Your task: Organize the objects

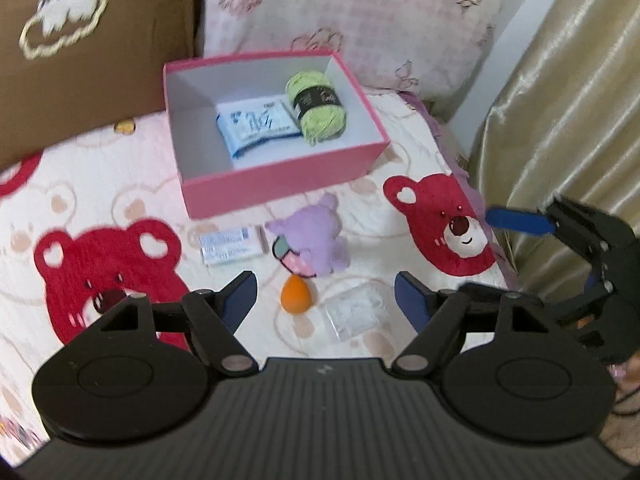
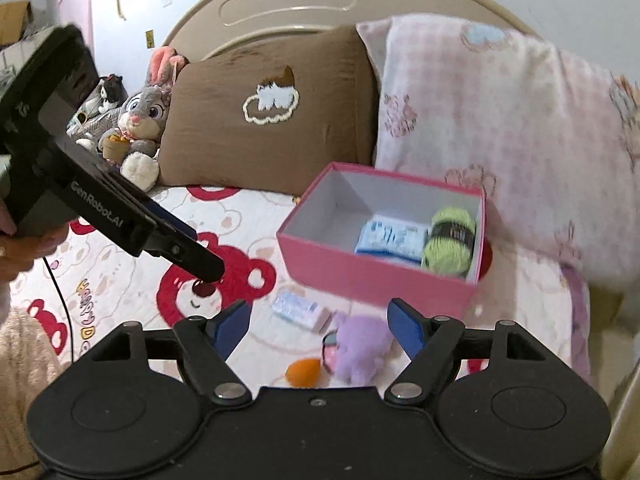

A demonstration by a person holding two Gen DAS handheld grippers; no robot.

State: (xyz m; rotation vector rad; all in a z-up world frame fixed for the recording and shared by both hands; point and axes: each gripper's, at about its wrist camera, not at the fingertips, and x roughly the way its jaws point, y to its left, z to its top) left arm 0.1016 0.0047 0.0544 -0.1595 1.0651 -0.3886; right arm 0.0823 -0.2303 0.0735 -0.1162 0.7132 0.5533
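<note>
Bedding with red bear prints forms our work surface: a quilt [image 1: 120, 184] spread over a bed, with a brown pillow [image 2: 272, 120] and a pink checked pillow [image 2: 500, 128] propped at its head. A gold curtain [image 1: 560, 100] hangs along the right side.

On the quilt stands a pink box [image 1: 288, 184], open at the top. Inside it we see a blue-and-white packet [image 1: 256, 124] lying flat and a green yarn ball [image 1: 316, 108] just beside it, against the right wall.

In front of the box, loose on the quilt, lie a small white carton [image 1: 232, 246], a purple plush [image 1: 312, 240], an orange sponge [image 1: 295, 294] and a clear packet [image 1: 354, 312]. The sponge is just in front of the plush.

We hold the left gripper [image 1: 325, 294] above these items, fingers wide apart, nothing between them. The right gripper [image 2: 319, 322] hovers likewise, fingers apart and empty, with the plush and sponge below the gap.

Only the right view shows the curved headboard [image 2: 288, 4], a grey rabbit toy [image 2: 140, 120] beside the brown pillow, a wall behind, and the left gripper's body from the side. Only the left view shows the curtain and the clear packet; it also catches the right gripper at the right edge, one blue finger [image 1: 518, 220] extended over the quilt.
</note>
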